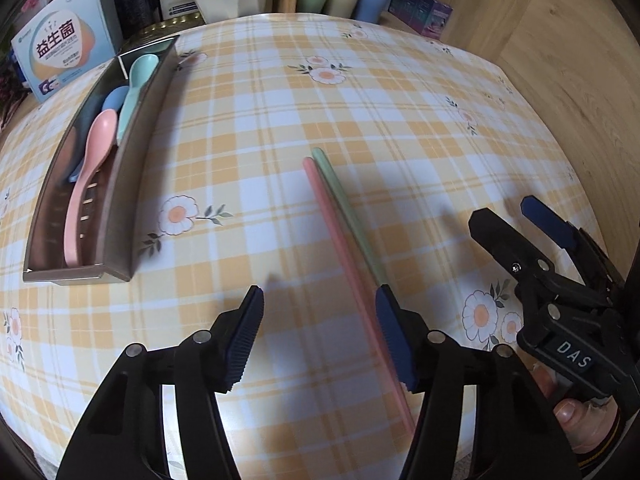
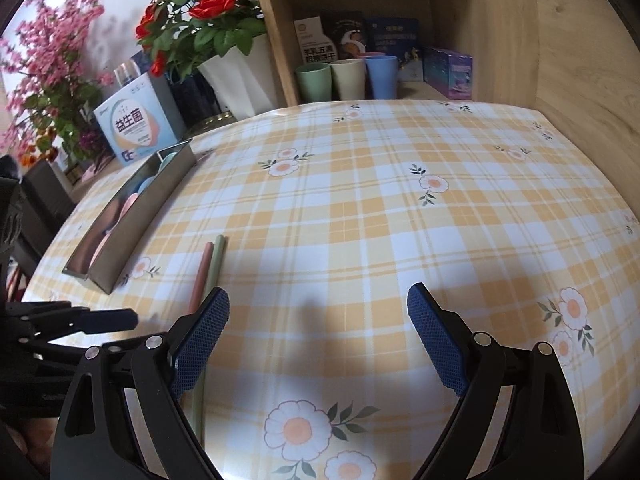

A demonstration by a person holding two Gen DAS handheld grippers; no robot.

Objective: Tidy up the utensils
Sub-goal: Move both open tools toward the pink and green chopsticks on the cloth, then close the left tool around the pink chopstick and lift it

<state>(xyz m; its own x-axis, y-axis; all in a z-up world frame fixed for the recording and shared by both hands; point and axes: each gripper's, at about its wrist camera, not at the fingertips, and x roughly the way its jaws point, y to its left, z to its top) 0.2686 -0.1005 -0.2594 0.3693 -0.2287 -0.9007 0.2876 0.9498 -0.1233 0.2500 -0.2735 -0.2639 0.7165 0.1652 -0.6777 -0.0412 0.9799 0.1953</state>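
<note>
Yellow-white plaid tablecloth [image 1: 280,120] with daisies; pink chopstick [image 1: 340,248], green chopstick [image 1: 348,204]; pink spoon [image 1: 90,176] at 9 o'clock in grey tray [image 1: 120,200].

"益生菌" on the light-blue box [image 1: 66,54]; "DAS" on the right gripper [image 1: 520,216].

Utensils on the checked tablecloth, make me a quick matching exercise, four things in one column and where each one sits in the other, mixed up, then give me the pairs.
Column one:
1. pink spoon
2. pink chopstick
3. blue cup
4. probiotic box

Column two:
A. on the wooden shelf beside two other cups
B. standing behind the metal tray's far end
C. lying inside the metal tray
D. flat on the tablecloth, beside a green chopstick

Pairs: 1-C, 2-D, 3-A, 4-B
</note>
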